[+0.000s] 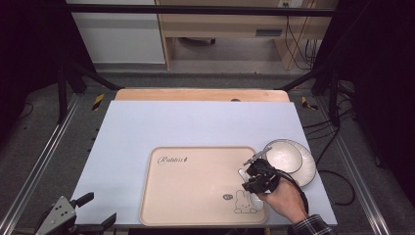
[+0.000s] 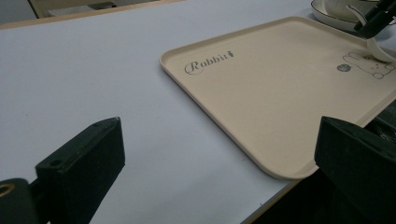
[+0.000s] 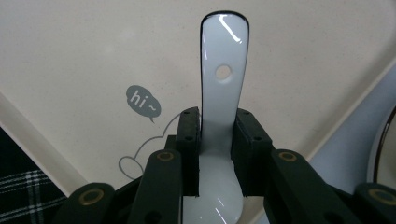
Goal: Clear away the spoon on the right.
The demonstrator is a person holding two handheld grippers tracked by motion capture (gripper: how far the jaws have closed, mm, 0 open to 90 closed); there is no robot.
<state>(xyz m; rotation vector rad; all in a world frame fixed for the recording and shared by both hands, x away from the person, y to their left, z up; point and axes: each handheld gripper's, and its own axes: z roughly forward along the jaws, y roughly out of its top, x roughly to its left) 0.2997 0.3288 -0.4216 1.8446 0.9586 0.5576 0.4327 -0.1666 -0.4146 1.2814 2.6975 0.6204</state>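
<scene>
Right gripper view: the right gripper [image 3: 218, 154] has its jaws narrowed onto the handle of a white ceramic spoon [image 3: 223, 88], the pads pressing its two sides just above the bowl; the handle is glossy, flat and slightly flared at its rounded tip, pierced by one small hanging hole, and edged with a thin dark line; beneath it lies the beige tray [image 3: 70, 56], matt and faintly speckled, printed with a grey "hi~" speech bubble [image 3: 143, 102] and the outline of a rabbit. High view: the spoon [image 1: 254, 198] sits over the tray's right near corner, by the rabbit drawing [image 1: 243, 201], with the person's right hand [image 1: 286, 199] coming in from the table's near edge; a white bowl [image 1: 284, 157] with a dark rim rests on a wider white plate [image 1: 307, 169] just off the tray's right edge, on the pale blue table cover [image 1: 147, 127]. Left gripper view: the left gripper [image 2: 215, 154] hangs with its jaws spread wide and nothing between them, near the table's near left corner, well apart from the tray [image 2: 261, 107]. Judged step: placing the spoon on the tray; whether its bowl already touches the surface cannot be told; the next move calls for easing it flat and then parting the jaws gently, since smooth glazed ceramic may slide or clink.
</scene>
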